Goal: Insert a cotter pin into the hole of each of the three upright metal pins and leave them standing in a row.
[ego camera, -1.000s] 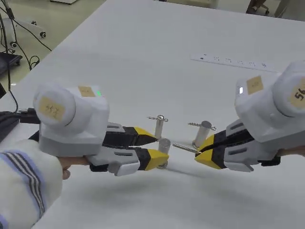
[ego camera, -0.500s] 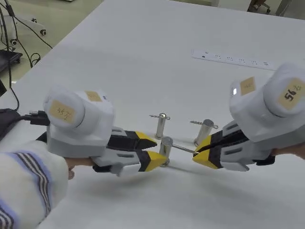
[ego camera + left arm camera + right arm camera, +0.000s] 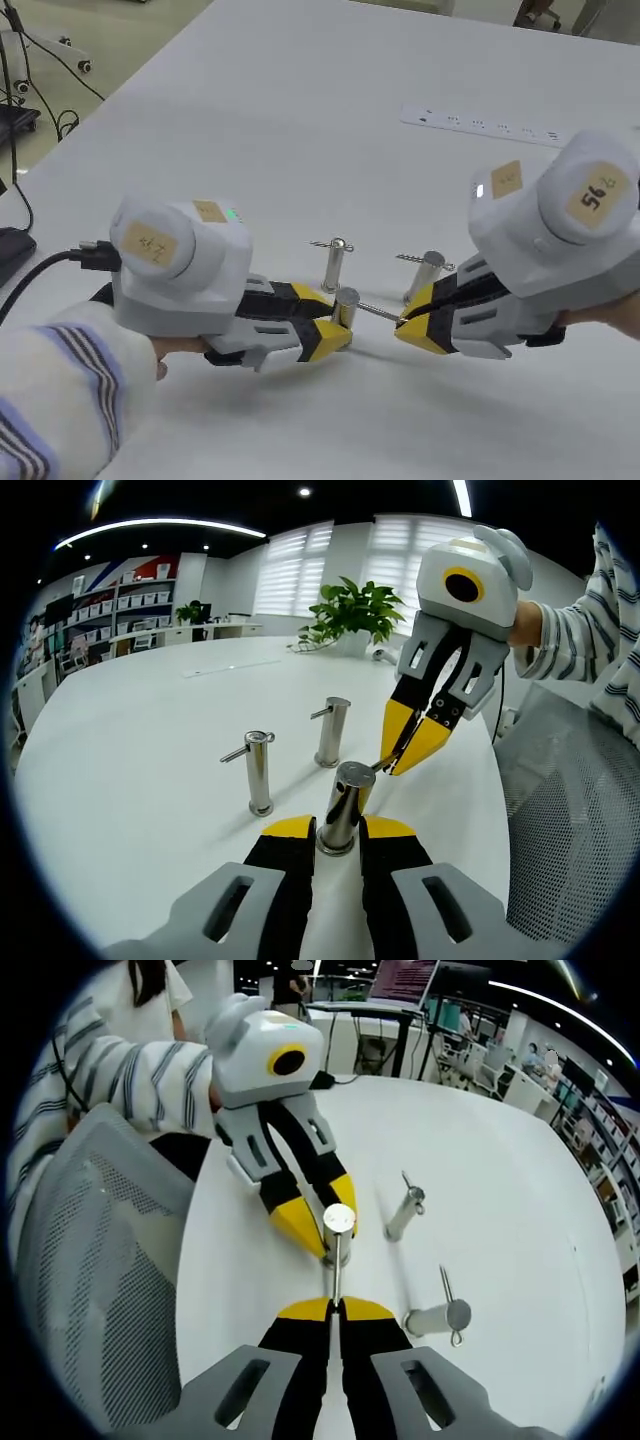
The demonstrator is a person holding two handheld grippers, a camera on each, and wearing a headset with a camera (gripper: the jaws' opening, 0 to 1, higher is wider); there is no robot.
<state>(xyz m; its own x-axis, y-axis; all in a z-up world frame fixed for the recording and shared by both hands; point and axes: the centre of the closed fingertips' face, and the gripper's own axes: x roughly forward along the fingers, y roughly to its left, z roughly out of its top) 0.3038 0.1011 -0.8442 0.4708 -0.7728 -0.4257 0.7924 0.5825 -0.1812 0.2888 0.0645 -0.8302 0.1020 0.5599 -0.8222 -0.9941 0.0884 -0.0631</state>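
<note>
On the white bench (image 3: 300,130) in a bright office, left tongs (image 3: 335,318) clasp the nearest upright silver metal pin (image 3: 347,303) while right tongs (image 3: 405,322) pinch a thin wire cotter pin (image 3: 378,311) at its top.

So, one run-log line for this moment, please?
left gripper: holds near pin | right gripper: cotter tip at it | other pins: cottered, upright

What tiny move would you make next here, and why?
Probably push the right gripper forward, sliding the thin silver cotter pin through the nearest upright metal pin: its tip sits just at the pin's top, while the left gripper clamps the pin's base.
</note>
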